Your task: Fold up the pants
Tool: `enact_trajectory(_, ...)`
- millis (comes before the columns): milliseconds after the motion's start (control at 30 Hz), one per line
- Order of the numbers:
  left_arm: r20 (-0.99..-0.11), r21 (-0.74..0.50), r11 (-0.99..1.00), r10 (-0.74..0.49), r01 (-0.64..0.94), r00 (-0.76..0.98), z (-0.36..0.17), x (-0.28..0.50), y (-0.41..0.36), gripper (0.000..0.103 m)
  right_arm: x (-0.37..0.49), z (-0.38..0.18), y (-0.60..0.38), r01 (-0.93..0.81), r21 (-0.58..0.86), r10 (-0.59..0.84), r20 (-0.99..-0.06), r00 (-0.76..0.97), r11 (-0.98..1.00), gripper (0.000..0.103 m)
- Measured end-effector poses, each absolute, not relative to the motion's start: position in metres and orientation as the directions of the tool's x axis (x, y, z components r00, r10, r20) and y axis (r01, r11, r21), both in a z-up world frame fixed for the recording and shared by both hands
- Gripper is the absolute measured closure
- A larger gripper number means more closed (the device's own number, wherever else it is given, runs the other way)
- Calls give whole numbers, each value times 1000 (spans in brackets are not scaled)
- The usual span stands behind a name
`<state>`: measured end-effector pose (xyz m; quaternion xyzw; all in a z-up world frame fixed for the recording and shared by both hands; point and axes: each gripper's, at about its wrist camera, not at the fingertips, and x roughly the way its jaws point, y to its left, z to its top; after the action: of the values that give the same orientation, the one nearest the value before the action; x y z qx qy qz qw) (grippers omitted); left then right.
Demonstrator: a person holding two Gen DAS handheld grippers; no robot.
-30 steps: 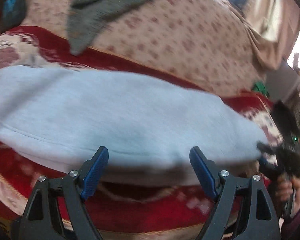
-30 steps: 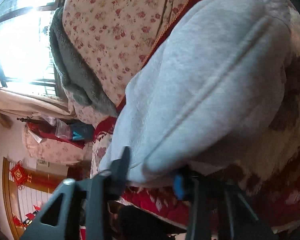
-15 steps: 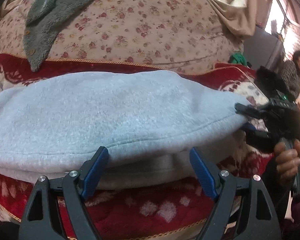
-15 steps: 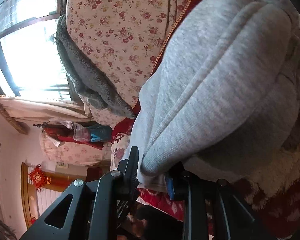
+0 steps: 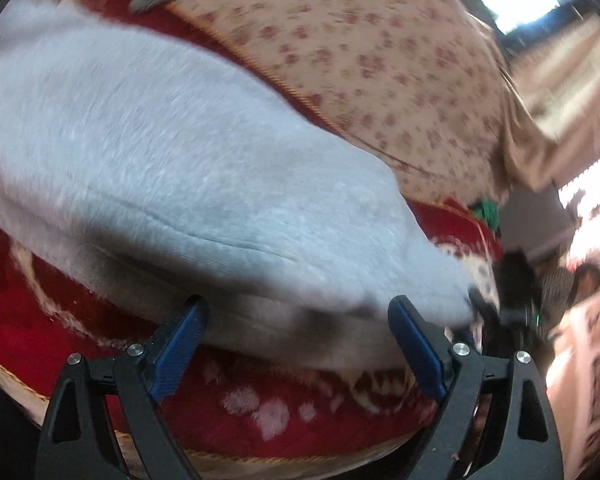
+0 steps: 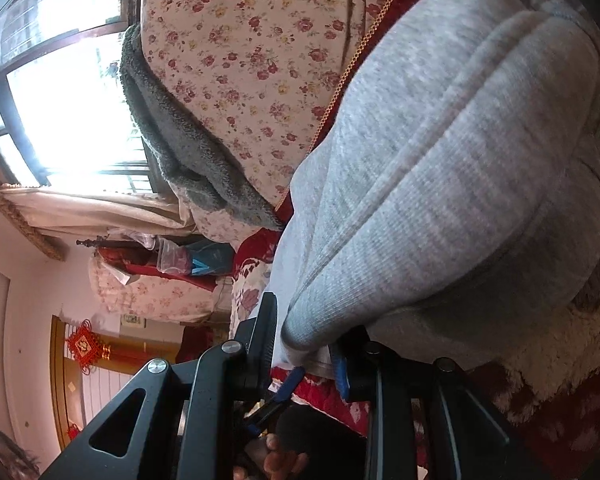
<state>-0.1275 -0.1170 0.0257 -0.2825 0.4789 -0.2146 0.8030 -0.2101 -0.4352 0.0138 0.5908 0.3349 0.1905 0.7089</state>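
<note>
the grey pants [image 5: 188, 168], folded thick, lie on the red blanket [image 5: 284, 412] near its front edge, blurred. the right tongs [image 6: 306, 344] pinch their ribbed end. the left tongs [image 5: 296, 344], jaws just widened, straddle the front fold without gripping it.

Black tool [image 5: 296, 332]; blue pads [image 5: 178, 354]; silver screws.

Daylight floods in through a large window [image 6: 72, 120], blown out to white glare in the right wrist view, which is otherwise sharp. The left wrist view is smeared by motion blur, softest along its right edge. A dark shadow sits under the folded light grey fleece pants [image 5: 188, 184]. Fisheye bending curves both pictures, with black corners.
</note>
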Motion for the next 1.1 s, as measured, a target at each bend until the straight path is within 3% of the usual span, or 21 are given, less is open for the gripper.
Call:
enact_trajectory(233, -616, -701, 713, -597, -12, 514, 19, -111, -112, 12, -214, 13, -441, 117, 955, 655, -273, 705, 272, 72)
enact_trajectory(300, -623, -703, 711, -597, -27, 506, 13, -106, -114, 12, -214, 12, -446, 130, 953, 633, -280, 722, 274, 50)
enact_trajectory(333, -621, -703, 711, -598, -22, 507, 13, -105, -116, 13, -215, 11, -450, 137, 952, 610, -281, 741, 273, 45)
enact_trajectory(400, -616, -695, 719, -606, 16, 503, 16, -104, -120, 38, -215, 9, -458, 137, 952, 581, -278, 765, 275, 49)
enact_trajectory(433, -625, -686, 727, -611, 33, 485, 16, -104, -122, 64, -214, 9, -460, 137, 952, 574, -277, 771, 275, 55)
enact_trajectory(467, -634, -681, 731, -623, 51, 458, 15, -103, -127, 71, -214, 8, -462, 139, 950, 571, -281, 771, 280, 79)
enact_trajectory(533, -634, -674, 735, -628, 75, 452, 17, -104, -131, 78, -216, 10, -464, 129, 946, 566, -284, 774, 298, 85)
enact_trajectory(767, -601, -642, 734, -661, 222, 450, 47, -118, -143, 80, -244, 58, -464, 12, 920, 535, -239, 810, 392, 86)
enact_trajectory(867, -633, -607, 756, -646, 245, 426, 43, -126, -144, 80, -257, 66, -459, 0, 907, 536, -248, 807, 420, 86)
enact_trajectory(1000, -676, -597, 777, -622, 202, 396, 22, -125, -135, 81, -264, 46, -447, 63, 877, 536, -346, 770, 476, 86)
enact_trajectory(1100, -704, -572, 798, -596, 190, 386, 11, -124, -140, 81, -258, 10, -447, 225, 804, 465, -519, 718, 550, 83)
